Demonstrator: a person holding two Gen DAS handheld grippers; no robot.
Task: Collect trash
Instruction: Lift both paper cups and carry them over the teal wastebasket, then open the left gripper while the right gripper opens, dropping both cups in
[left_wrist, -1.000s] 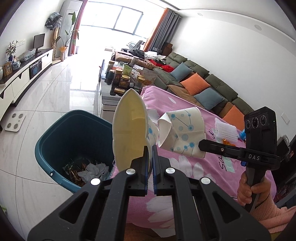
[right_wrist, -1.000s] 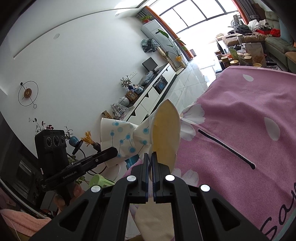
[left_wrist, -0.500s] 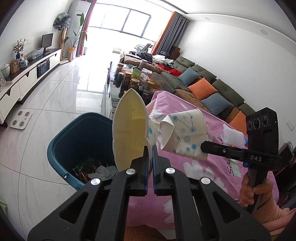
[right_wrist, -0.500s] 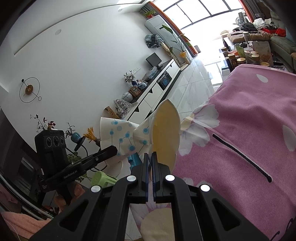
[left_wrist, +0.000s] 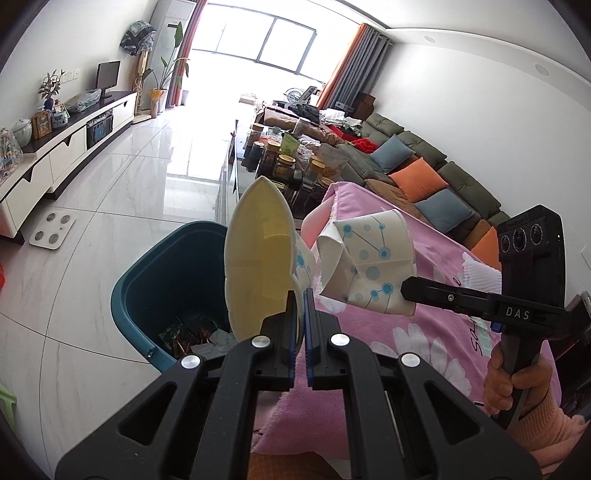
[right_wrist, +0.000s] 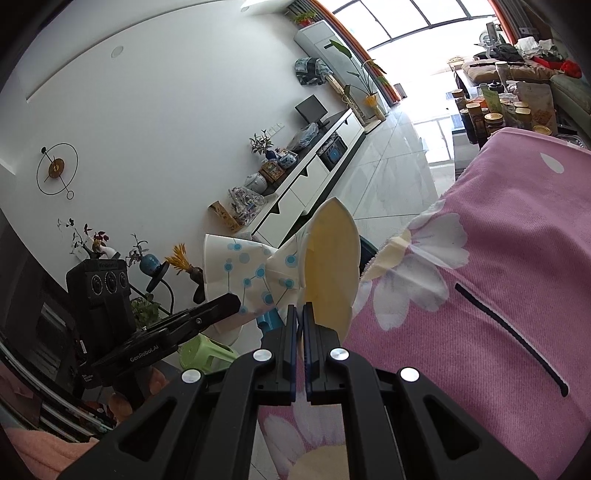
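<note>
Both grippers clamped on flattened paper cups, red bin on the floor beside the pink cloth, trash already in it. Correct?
Not quite: the bin is teal, not red, as the left wrist view shows. The rest holds: left gripper and right gripper each clamp a flattened paper cup, with trash inside the bin.

The crushed cup (left_wrist: 365, 266) looked like matt paper, cream inside and printed with blue dots. The bin (left_wrist: 155, 295), lower left, was smooth teal plastic. The pink cloth (right_wrist: 509, 280) was fuzzy. The floor (left_wrist: 122, 192) shone, probably polished tile. Both grippers' fingers (left_wrist: 284, 343) were matt black plastic.
</note>
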